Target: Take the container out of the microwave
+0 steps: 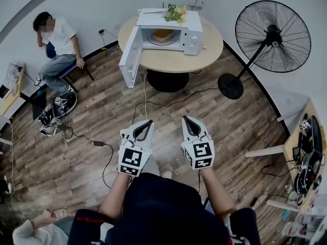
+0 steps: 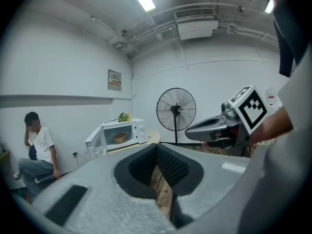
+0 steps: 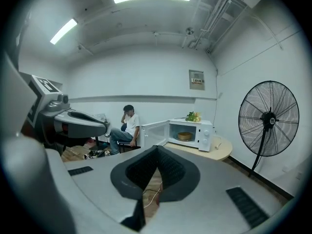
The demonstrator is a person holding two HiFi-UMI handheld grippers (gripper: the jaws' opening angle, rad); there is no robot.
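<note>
The left gripper (image 1: 148, 122) and right gripper (image 1: 187, 119), both closed and empty, hung well short of the open white microwave (image 1: 180, 20). Their jaws needed opening before reaching its round tan container (image 1: 163, 34).

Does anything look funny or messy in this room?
Nothing is spilled or broken. The microwave stands with its door wide open and a container inside, a bunch of flowers lies on its top, and cables trail loose across the wooden floor.
</note>
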